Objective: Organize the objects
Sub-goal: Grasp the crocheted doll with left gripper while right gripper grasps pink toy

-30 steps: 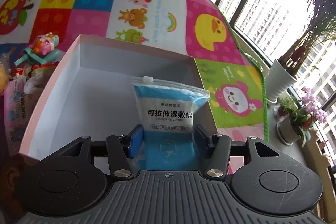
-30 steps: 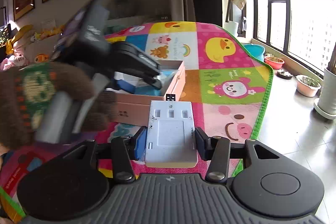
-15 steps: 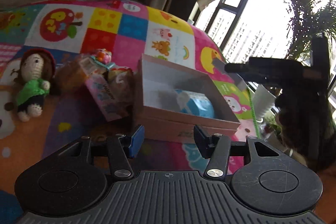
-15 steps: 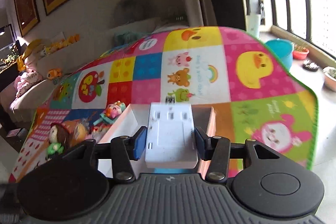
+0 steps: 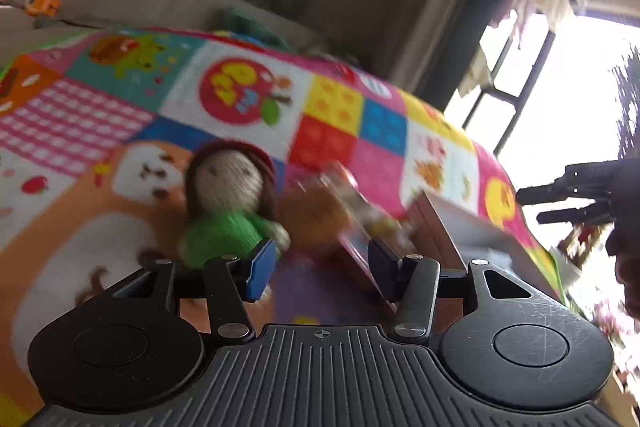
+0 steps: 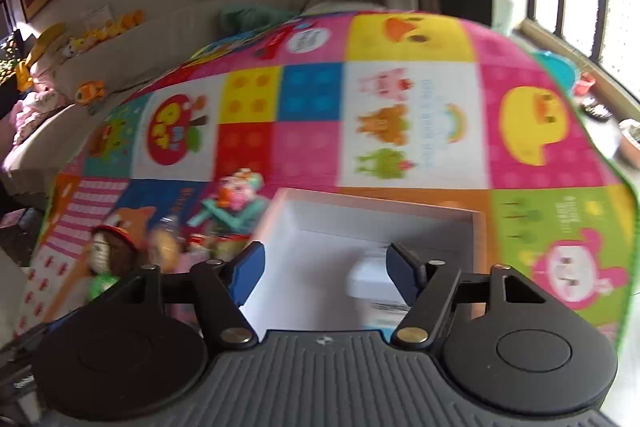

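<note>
My right gripper (image 6: 326, 261) hovers over the open pink-and-white box (image 6: 380, 223), and its jaws are opening. The white plastic block (image 6: 372, 283) is no longer between them; it shows blurred inside the box, below the right finger. My left gripper (image 5: 322, 259) is open and holds nothing. It points at the play mat (image 5: 120, 227) left of the box (image 5: 452, 223). A knitted doll (image 5: 228, 203) in a green dress with brown hair lies just beyond the left finger. A round brown toy (image 5: 312, 215) and a pink packet (image 5: 356, 255) lie beyond the gap.
The doll (image 6: 108, 255), a pink pig toy (image 6: 240, 195) and other small toys crowd the mat left of the box. The right hand-held gripper (image 5: 568, 199) shows dark at the right edge of the left wrist view. A sofa stands behind the mat and windows lie to the right.
The left gripper let go of the blue packet in the box, drew back and swung left toward the doll. The right gripper came over the box and released the white block.
</note>
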Tool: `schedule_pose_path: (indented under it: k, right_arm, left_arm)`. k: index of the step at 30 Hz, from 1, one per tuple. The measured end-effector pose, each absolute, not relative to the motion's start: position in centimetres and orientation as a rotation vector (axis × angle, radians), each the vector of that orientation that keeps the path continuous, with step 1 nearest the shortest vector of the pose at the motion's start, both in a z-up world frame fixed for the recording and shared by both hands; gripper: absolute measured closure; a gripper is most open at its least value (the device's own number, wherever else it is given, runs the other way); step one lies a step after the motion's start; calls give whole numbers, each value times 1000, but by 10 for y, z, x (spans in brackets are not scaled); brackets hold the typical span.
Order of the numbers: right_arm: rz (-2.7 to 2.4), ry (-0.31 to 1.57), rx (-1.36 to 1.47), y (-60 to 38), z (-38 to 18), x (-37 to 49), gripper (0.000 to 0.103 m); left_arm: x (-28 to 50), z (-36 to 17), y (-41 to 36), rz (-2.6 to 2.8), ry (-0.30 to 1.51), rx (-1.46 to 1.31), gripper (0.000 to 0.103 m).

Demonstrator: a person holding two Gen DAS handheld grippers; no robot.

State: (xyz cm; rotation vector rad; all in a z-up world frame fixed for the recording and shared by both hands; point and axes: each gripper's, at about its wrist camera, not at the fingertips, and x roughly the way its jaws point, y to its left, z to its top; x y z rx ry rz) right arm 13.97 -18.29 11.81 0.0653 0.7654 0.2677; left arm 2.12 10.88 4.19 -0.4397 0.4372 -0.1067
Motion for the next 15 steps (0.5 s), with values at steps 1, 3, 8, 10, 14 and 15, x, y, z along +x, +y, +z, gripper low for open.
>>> schedule_pose_path:
  k: [1, 3, 8, 10, 14, 15]
  right_arm:
    - [286, 788, 77, -166, 119, 150, 29]
    - [319, 834, 88, -130, 116, 174, 25]
    - [290, 891, -5, -44, 88, 247, 22]
    - [234, 905, -33, -20, 72, 280, 22]
    - [152, 948, -48, -1, 43, 332, 23]
    - [154, 970, -66, 3, 36, 341, 23]
  left_arm:
    - [24, 40, 118, -92, 419, -468, 48]
    - [26, 35, 134, -70, 388, -541, 48]
    - [19, 27, 160, -79, 336, -669, 49]
    - [20, 26, 163, -89, 340, -689, 49]
    - [25, 22, 160, -112, 411, -679, 49]
    - [27, 21, 158, -115, 429, -674, 49]
